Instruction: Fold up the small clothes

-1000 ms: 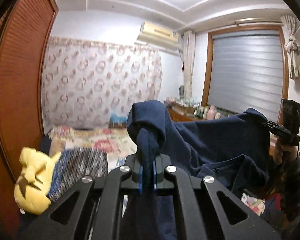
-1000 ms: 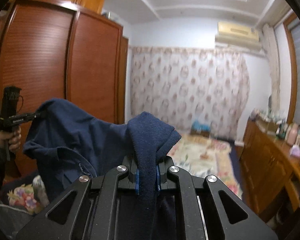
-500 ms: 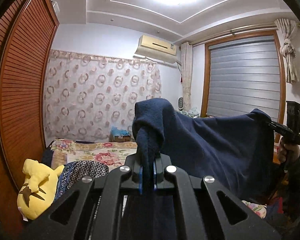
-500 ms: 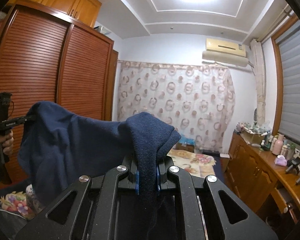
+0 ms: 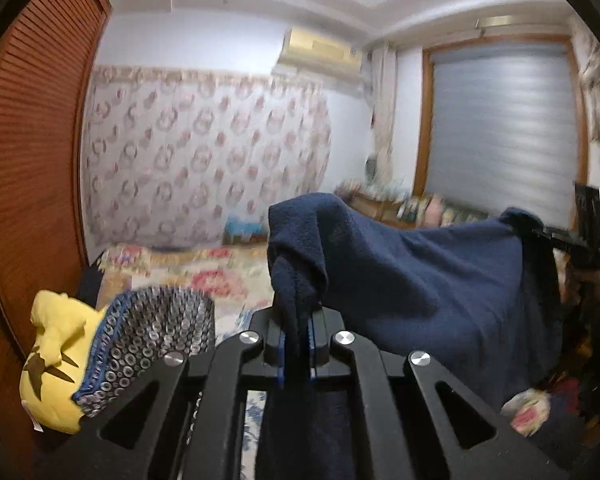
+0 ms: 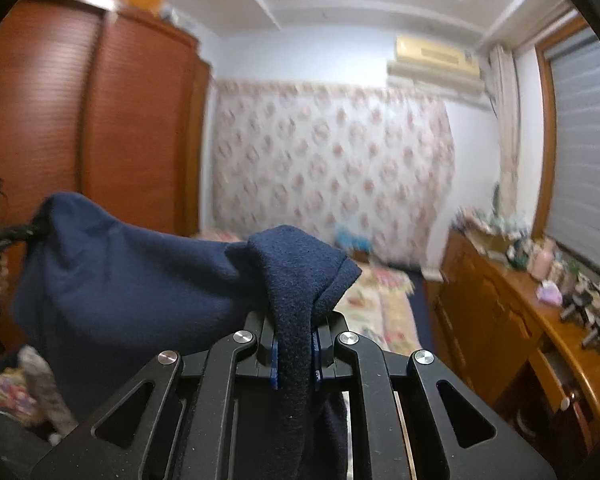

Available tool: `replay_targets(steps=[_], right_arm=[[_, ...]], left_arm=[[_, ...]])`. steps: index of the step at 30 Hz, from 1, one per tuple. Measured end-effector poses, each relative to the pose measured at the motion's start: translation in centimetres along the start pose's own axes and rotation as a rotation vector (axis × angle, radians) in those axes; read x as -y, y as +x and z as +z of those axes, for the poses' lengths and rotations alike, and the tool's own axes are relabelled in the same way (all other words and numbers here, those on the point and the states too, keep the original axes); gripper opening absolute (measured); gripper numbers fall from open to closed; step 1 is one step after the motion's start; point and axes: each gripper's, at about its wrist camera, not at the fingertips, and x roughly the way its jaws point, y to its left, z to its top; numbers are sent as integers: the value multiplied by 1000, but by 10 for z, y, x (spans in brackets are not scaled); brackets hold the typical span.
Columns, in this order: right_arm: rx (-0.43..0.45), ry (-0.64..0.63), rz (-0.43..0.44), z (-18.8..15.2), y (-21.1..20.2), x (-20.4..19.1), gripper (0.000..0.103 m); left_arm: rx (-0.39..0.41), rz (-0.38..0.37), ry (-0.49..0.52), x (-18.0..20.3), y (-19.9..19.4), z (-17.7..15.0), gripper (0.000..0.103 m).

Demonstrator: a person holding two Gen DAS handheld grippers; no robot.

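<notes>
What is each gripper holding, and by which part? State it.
Both hold one navy fleece garment. The left gripper pinches a bunched top edge; the right gripper pinches the opposite end of that edge, the cloth hanging between them.

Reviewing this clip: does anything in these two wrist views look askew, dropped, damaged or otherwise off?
Nothing stands out. The dark navy fleece garment hangs spread between the left gripper, whose jaws are opening slightly with cloth between the pads, and the right gripper, which pinches its corner. Both views are motion-blurred, so fine details cannot be checked.

A home bedroom: louvred wardrobe [image 6: 80, 128], floral bed [image 5: 204, 276], curtain [image 6: 332, 168], cluttered dresser [image 6: 540, 300].
</notes>
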Motion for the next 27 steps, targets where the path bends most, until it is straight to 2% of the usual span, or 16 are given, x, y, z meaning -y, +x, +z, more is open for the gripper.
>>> replay_targets(steps=[2, 4, 5, 7, 8, 10, 11, 16, 19, 27], right_arm=[[-95, 10, -45, -18, 59, 13, 19], [-244, 33, -104, -45, 122, 28, 43], [-313, 54, -119, -60, 148, 36, 45], [-406, 83, -139, -87, 180, 48, 45], [-438, 90, -158, -100, 189, 53, 45], [-457, 111, -142, -116, 191, 56, 46], [-463, 118, -129, -123, 189, 56, 46], [-473, 132, -95, -148, 163, 48, 46], [-479, 148, -80, -162, 139, 37, 46], [-497, 163, -55, -195, 114, 12, 46]], left_arm=[[-114, 43, 18, -9, 56, -16, 8], [-208, 51, 9, -17, 90, -30, 8], [-240, 53, 2, -20, 104, -39, 8], [-261, 51, -3, -21, 110, -50, 17], [-267, 43, -9, -21, 110, -55, 28], [-287, 25, -13, -20, 107, -66, 39], [-300, 18, -9, -18, 103, -74, 40], [-335, -4, -2, -11, 88, -98, 56], [-365, -15, -12, -8, 83, -116, 57], [-471, 35, -27, -7, 85, -161, 57]])
